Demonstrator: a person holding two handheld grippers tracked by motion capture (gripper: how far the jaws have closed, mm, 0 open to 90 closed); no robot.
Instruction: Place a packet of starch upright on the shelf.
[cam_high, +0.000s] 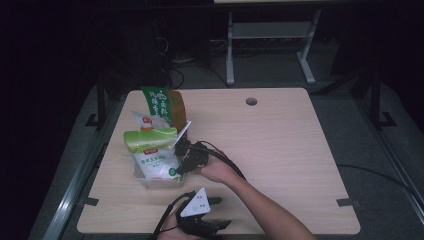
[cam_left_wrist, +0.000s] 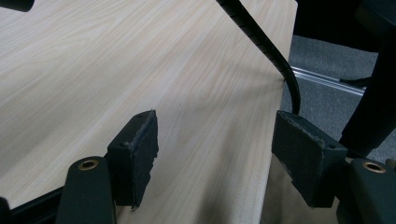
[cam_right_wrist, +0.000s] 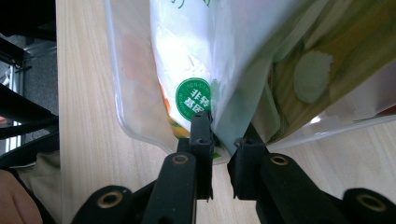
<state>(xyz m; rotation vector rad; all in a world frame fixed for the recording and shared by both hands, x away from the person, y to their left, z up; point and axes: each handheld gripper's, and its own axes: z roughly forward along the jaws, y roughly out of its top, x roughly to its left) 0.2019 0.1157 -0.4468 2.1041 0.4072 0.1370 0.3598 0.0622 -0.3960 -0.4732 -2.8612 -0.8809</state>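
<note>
Bin (cam_high: 145, 181) of clear plastic sits on the left half of the table (cam_high: 280, 150), packed with upright snack bags. Front one is a white bag (cam_high: 154, 162) with a green top band; a taller green bag (cam_high: 161, 107) stands behind it. Right gripper (cam_high: 182, 157) reaches in from the bin's right side. In the right gripper view its jaws are pinched on the bin's near clear wall (cam_right_wrist: 140, 93), one jaw inside against the white bag (cam_right_wrist: 187, 56), right at its round green sticker (cam_right_wrist: 193, 98), the other outside.

Left gripper (cam_high: 212, 215) hangs at the table's near edge, well apart from the bin, jaws spread wide, nothing between them; the left gripper view has bare wood (cam_left_wrist: 116, 70) and a black cable (cam_left_wrist: 261, 46) crossing above.

Table is light wood with a round cable hole (cam_high: 251, 101) near the far edge. Room is dark: grey floor, a pale metal frame (cam_high: 270, 40) behind the table.

Bag print too small to read. Bin's lower contents are blurred behind the plastic. Person's forearm (cam_high: 260, 205) is cut off at the bottom.
</note>
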